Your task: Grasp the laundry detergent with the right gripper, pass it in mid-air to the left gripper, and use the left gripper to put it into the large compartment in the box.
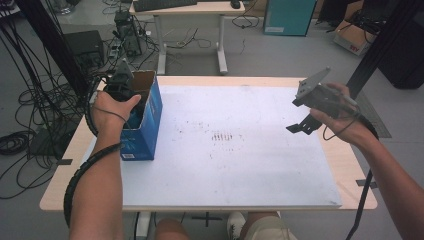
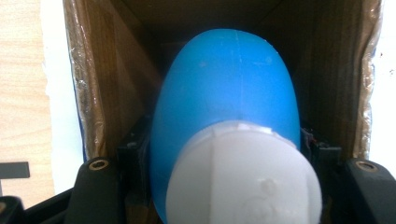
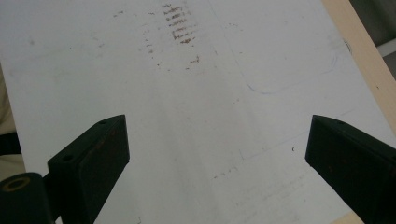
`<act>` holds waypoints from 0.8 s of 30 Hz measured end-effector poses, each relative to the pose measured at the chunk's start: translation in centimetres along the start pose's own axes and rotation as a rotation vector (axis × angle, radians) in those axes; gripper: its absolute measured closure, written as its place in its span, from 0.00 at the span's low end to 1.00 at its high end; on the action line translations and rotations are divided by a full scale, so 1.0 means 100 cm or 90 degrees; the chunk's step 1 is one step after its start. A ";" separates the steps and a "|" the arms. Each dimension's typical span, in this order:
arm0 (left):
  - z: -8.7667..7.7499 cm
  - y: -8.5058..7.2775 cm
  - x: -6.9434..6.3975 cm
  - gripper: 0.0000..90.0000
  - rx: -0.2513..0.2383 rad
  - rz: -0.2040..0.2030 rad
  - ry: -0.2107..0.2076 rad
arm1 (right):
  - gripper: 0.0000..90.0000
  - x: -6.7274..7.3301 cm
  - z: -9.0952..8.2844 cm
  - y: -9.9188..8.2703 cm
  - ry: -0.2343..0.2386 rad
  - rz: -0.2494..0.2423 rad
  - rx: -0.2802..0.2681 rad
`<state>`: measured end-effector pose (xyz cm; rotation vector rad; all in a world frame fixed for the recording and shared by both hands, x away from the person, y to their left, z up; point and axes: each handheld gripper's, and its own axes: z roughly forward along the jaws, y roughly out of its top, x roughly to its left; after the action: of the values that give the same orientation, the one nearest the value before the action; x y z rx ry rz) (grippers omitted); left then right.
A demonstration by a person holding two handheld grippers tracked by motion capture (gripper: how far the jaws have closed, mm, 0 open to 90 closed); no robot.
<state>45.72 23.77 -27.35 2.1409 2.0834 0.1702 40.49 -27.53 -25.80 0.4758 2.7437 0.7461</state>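
Over on the left, the left gripper is dipped into the open top of the blue cardboard box, which stands upright at the left edge of the white surface. In the left gripper view the jaws are clamped on a blue bottle with a white cap: cap toward the camera, rounded blue body running straight ahead into the box, brown cardboard walls close on both sides. So the bottle's long axis lines up with the gripper and with the box's depth, and that is the relation that matters: any move, whether further in or back out, looks like it has to run along that axis to clear the walls. The middle of the surface is bare apart from some brown smudges. On the right, the right gripper hovers above the surface's right side, jaws spread wide with nothing between them, well apart from the box. The left hand is plainly the nearer one.
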 end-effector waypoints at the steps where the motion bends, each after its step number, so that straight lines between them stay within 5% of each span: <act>1: 0.000 0.000 0.000 0.41 0.001 0.000 0.000 | 0.07 0.000 0.000 0.000 0.000 0.000 0.001; 24: 0.000 0.000 -0.001 0.41 0.004 0.003 0.002 | 0.07 0.000 -0.003 0.000 -0.003 0.005 0.001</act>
<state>45.76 23.66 -27.32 2.1509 2.0832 0.1690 40.39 -27.62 -25.55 0.4880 2.7399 0.7447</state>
